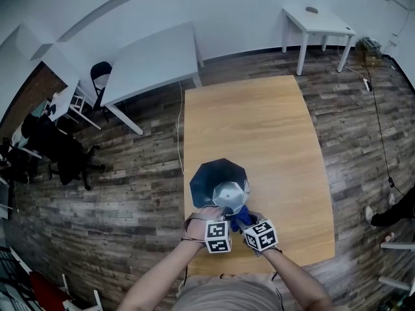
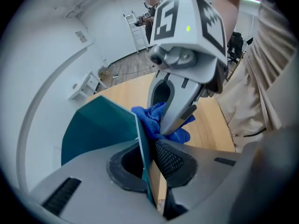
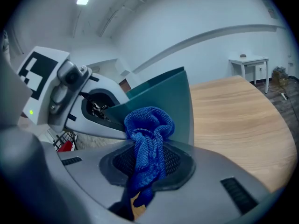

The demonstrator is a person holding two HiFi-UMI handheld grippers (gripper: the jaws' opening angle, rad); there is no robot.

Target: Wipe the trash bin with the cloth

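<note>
A dark teal trash bin (image 1: 218,181) with a grey liner inside stands on the wooden table (image 1: 259,128) near its front edge. My left gripper (image 2: 148,168) is shut on the bin's near wall (image 2: 98,127), one jaw inside and one outside. My right gripper (image 3: 140,174) is shut on a bunched blue cloth (image 3: 148,146) and presses it against the bin's outer wall (image 3: 168,101). In the head view both grippers (image 1: 218,235) (image 1: 260,234) sit side by side at the bin's near rim with the cloth (image 1: 241,217) between them.
The bin stands near the table's front left. A white table (image 1: 152,60) and a small white table (image 1: 318,23) stand farther back. Chairs (image 1: 61,151) are at the left. A cable (image 1: 379,128) runs across the floor at the right.
</note>
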